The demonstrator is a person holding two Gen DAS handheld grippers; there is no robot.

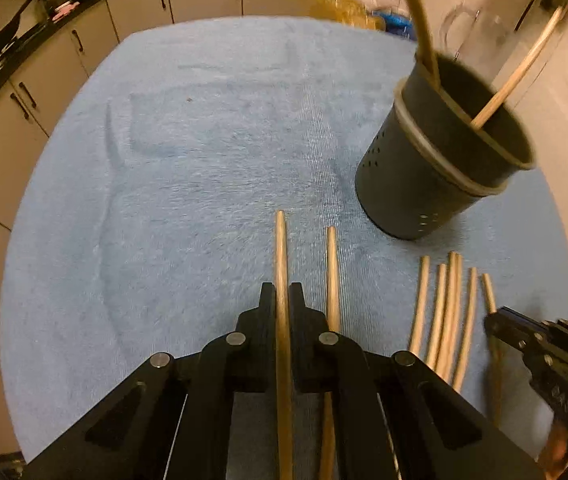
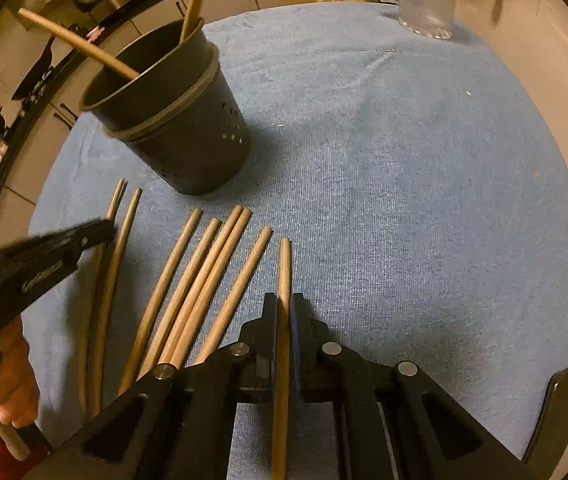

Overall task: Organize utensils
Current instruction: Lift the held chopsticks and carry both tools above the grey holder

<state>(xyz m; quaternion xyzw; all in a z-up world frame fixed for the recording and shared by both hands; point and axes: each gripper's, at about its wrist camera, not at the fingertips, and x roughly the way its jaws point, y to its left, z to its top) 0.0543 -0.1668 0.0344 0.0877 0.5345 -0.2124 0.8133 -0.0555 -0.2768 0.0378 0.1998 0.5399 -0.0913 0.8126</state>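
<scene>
In left hand-held gripper: chopstick, long axis pointing forward.

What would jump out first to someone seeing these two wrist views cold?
Both grippers are clamped on a wooden chopstick: the left gripper on one near the blue towel's middle, the right gripper on another at the end of the loose row. Beyond them stands a dark perforated holder with two chopsticks already in it.

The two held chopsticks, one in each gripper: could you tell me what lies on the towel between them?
Between the left gripper's chopstick and the right gripper's chopstick, six loose chopsticks lie on the blue towel, clearest in the right wrist view.
</scene>
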